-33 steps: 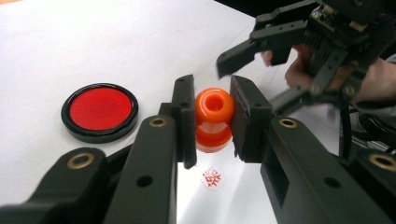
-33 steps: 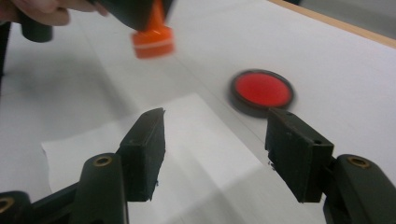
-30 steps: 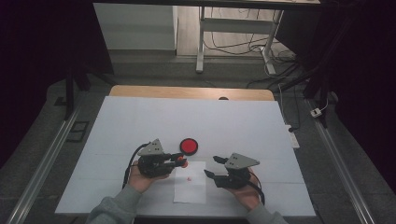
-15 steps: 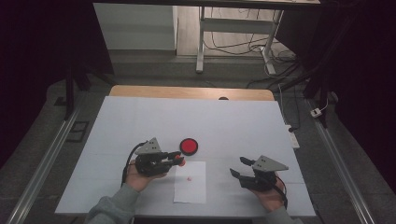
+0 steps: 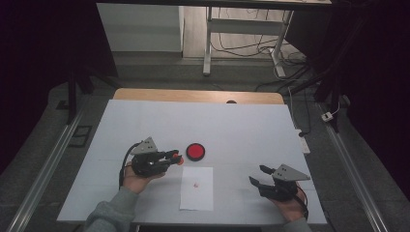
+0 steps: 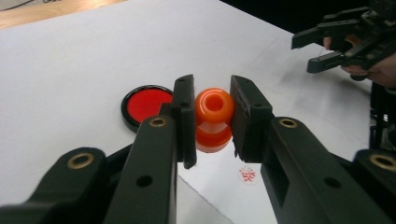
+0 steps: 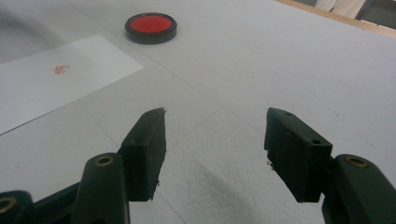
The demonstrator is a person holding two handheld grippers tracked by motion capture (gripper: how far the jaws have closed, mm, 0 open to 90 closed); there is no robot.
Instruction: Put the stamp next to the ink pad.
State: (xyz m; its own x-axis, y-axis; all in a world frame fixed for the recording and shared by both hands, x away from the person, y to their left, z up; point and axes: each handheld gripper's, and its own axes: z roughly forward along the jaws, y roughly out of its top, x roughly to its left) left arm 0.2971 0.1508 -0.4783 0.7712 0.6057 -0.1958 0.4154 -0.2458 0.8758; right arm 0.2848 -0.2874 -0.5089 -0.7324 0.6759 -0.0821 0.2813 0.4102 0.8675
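Right now I am holding the orange stamp [image 6: 214, 119] clamped in my left tongs [image 5: 170, 157], ink pad [image 5: 195, 151] at their two o'clock, right tongs [image 5: 258, 175] gaping empty.

The table [image 5: 251, 121] wears a smooth, matt white covering, with a strip of pale bare wood [image 5: 193, 95] along its far edge, and near the person lies a thin sheet of paper [image 5: 197, 188], flat and matt, with a small red ink mark [image 6: 247, 175] on it. The left gripper [image 6: 212, 114] looks like matt black hard plastic with brass-coloured rivets, and it pinches a glossy, smooth orange plastic stamp [image 6: 214, 119]. Left of the stamp the round ink pad [image 6: 145, 103] has a shiny black rim around a dull red face, and the right gripper [image 7: 215, 140] shows the same black plastic, its jaw edges slightly rough.
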